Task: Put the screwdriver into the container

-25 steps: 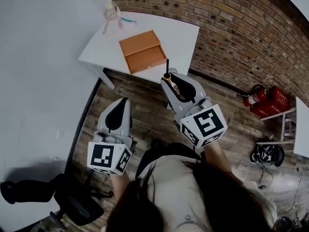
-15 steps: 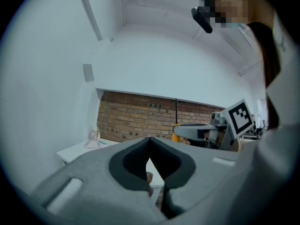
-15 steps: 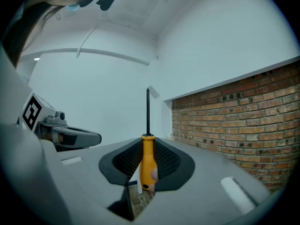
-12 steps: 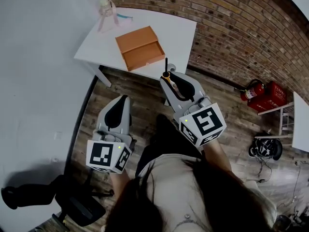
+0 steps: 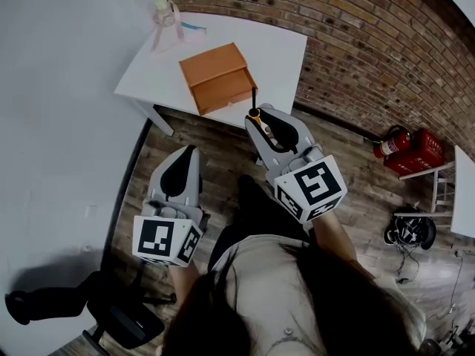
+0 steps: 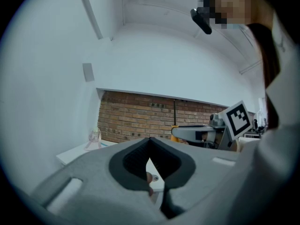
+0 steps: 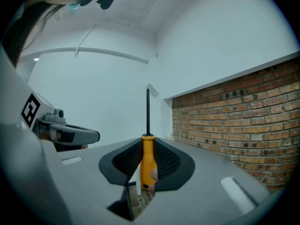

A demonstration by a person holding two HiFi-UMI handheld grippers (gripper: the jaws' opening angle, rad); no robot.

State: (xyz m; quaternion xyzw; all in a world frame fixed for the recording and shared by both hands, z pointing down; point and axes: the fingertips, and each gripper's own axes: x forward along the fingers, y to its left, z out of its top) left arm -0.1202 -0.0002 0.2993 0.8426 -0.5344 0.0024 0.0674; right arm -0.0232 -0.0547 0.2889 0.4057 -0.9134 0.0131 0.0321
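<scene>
1. We hold the orange-handled screwdriver with the black shaft [image 7: 147,156] in the right gripper [image 7: 147,144]. Its jaws are clamped on the handle, and the shaft sticks out well past the tips.
2. The left gripper [image 6: 150,142] has its jaws together on nothing, low at 7 o'clock from the right one.
3. The open orange box-shaped container [image 5: 217,76] sits on the white table [image 5: 274,47], near the table's front edge and at about 11 o'clock from the shaft tip.
4. From the head view the tip seems to overlap the container's front wall. We cannot judge its height there, so coming in low could jab that wall and shove the box.
5. Only the smooth handle is pinched, so a knock on the shaft could pivot the tool in the pads.
6. Letting go too high may bounce it out.
</scene>
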